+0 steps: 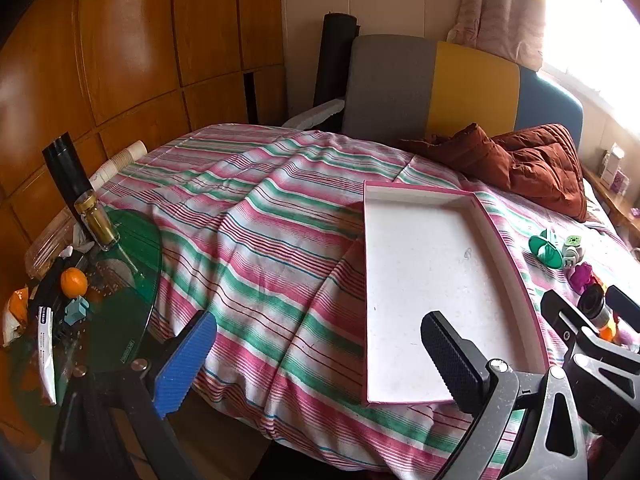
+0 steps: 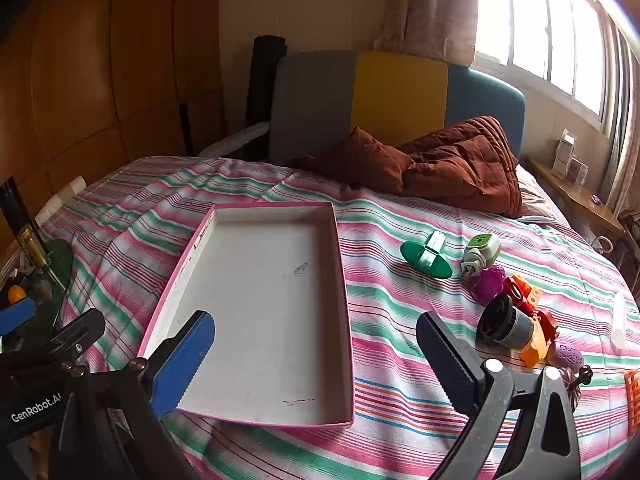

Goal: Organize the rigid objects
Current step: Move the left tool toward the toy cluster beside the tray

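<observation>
Both grippers, the left gripper (image 1: 320,360) and the right gripper (image 2: 316,356), have their jaws wide apart, holding nothing. Between them the pink-edged tray (image 2: 264,300) lies on the striped bedspread (image 1: 260,220); small toys (image 2: 508,304) lie just right of it.

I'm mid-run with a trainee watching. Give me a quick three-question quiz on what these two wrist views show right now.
1. True or false: the pink-edged tray on the striped bedspread already holds some toys.
2. Multiple choice: the green disc-shaped toy lies (A) inside the tray, (B) on the bedspread to the tray's right, (C) on the green glass side table.
3. Fill in: both the left hand-held gripper and the right hand-held gripper have their jaws ____ and hold nothing.

Key
1. False; the tray is empty.
2. B, beside the white-and-green plug-in device and the purple toy.
3. Open.
</observation>
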A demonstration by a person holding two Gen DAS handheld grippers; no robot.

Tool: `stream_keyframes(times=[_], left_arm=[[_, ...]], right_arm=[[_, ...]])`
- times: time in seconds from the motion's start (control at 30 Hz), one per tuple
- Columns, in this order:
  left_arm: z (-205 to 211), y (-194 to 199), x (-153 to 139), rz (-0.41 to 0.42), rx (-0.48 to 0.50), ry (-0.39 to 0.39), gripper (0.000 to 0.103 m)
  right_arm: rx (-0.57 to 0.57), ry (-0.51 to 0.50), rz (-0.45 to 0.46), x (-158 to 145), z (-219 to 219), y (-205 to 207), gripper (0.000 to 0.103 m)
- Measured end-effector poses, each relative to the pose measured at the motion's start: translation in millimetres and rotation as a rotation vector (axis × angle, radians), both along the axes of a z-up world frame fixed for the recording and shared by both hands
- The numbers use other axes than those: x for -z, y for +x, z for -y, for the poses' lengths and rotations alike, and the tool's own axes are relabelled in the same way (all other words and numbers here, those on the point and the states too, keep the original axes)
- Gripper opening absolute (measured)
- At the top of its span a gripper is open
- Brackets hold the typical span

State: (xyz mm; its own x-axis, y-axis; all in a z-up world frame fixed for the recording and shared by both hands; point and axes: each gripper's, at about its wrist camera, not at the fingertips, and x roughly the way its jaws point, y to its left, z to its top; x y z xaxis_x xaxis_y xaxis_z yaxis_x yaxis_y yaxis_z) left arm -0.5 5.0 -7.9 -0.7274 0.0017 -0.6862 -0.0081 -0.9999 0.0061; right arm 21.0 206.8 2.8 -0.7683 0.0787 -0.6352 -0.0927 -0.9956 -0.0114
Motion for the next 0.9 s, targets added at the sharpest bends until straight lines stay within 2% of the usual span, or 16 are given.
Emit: stream_keyframes(times=[0.9], left_arm=[[-3.2,-1.4,-1.0,0.021,0.036,0.0,0.103]], right_arm=[[-0.007,0.012,-0.016,-7.2,-6.7,2.1,0.103]])
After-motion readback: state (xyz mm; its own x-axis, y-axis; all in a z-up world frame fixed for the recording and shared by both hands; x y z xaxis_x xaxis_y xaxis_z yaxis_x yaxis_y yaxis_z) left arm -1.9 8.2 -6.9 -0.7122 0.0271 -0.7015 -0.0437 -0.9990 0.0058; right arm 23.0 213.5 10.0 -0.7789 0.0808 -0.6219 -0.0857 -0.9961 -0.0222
